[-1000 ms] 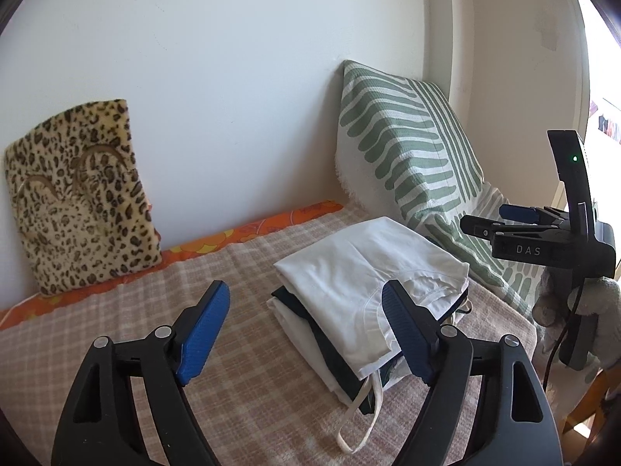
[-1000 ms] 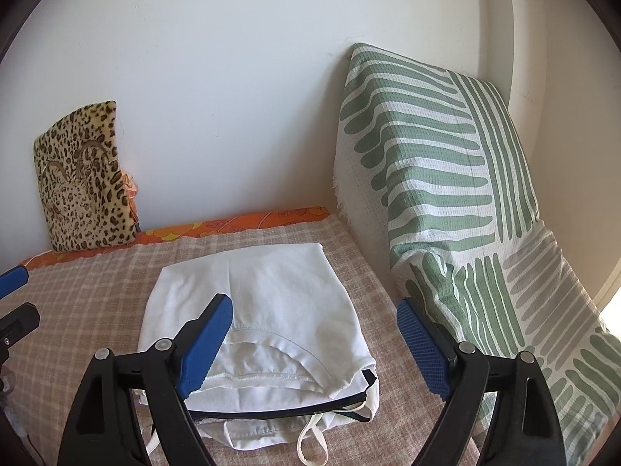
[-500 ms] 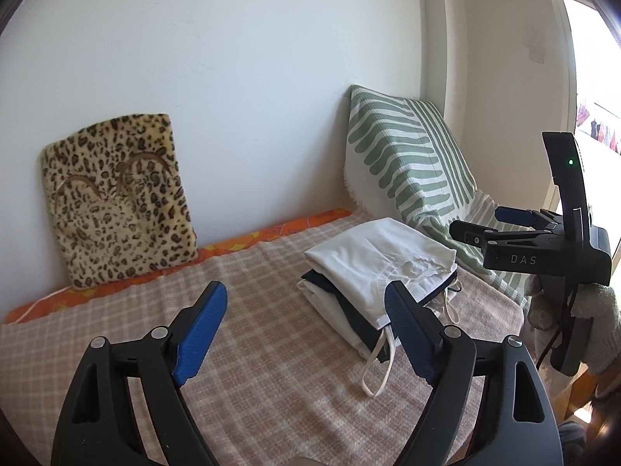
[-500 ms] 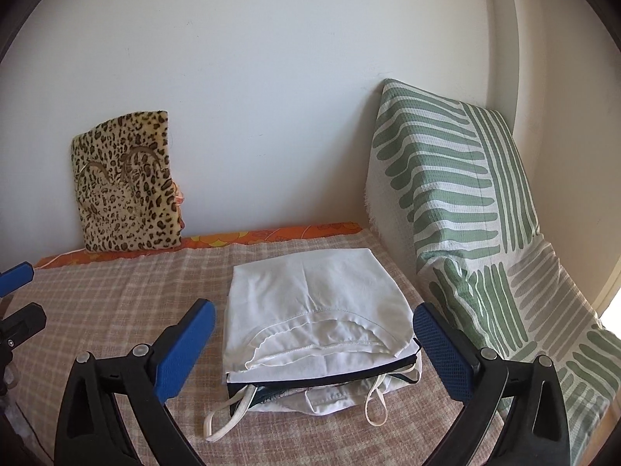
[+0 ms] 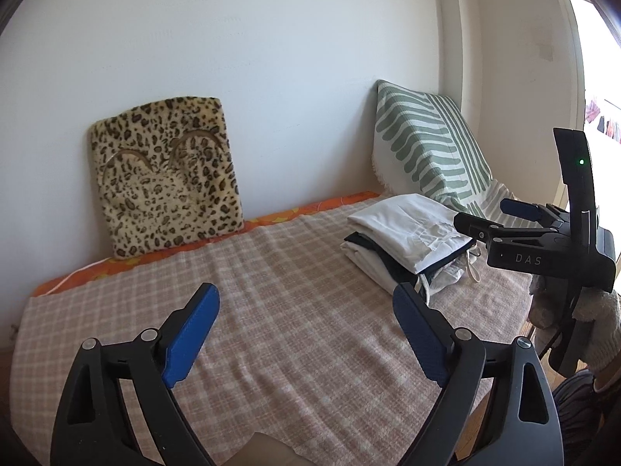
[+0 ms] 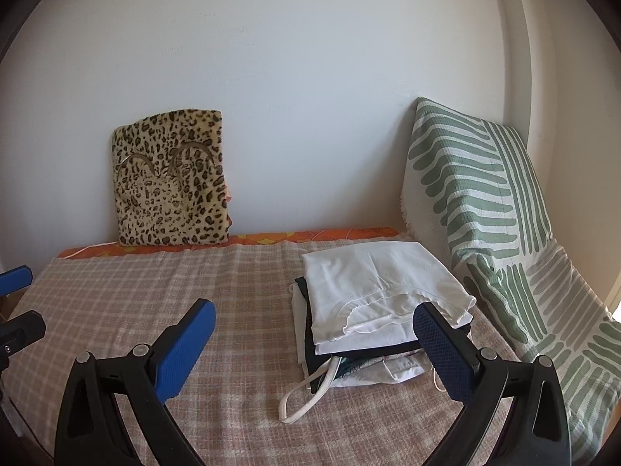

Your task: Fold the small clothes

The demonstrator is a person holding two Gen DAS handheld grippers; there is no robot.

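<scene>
Pulled back a fair bit from 1 second ago: both grippers backed away from the folded stack of small white and dark cotton clothes (image 6: 382, 303), so way more of the pink-and-cream checked blanket (image 5: 279, 295) showing in front now, and the fuzzy leopard-print cushion (image 5: 165, 173) swung in toward the middle of both views. Left gripper (image 5: 306, 334) spread wide, nothing between the blue pads, hanging over bare blanket with the stack up ahead and off to its right, well apart. Right gripper (image 6: 314, 343) also wide open and empty, closer in, right pad overlapping the near right corner of the pile in the picture, though can't tell if actually touching. Stack parked at the far right of the blanket, just beside the green-and-white striped pillow (image 6: 477, 202) leaning into the corner. Probably super light and floppy stuff, thin jersey, zero stiffness, so likely to sag and unfold if grabbed by 1 layer only. Best bet looks like pinching a folded edge through all the layers, or sliding under the whole pile from the near side. Loose white strap loop (image 6: 306, 392) dangling out the front, easy to snag, worth avoiding. Looks pretty much done, honestly.
</scene>
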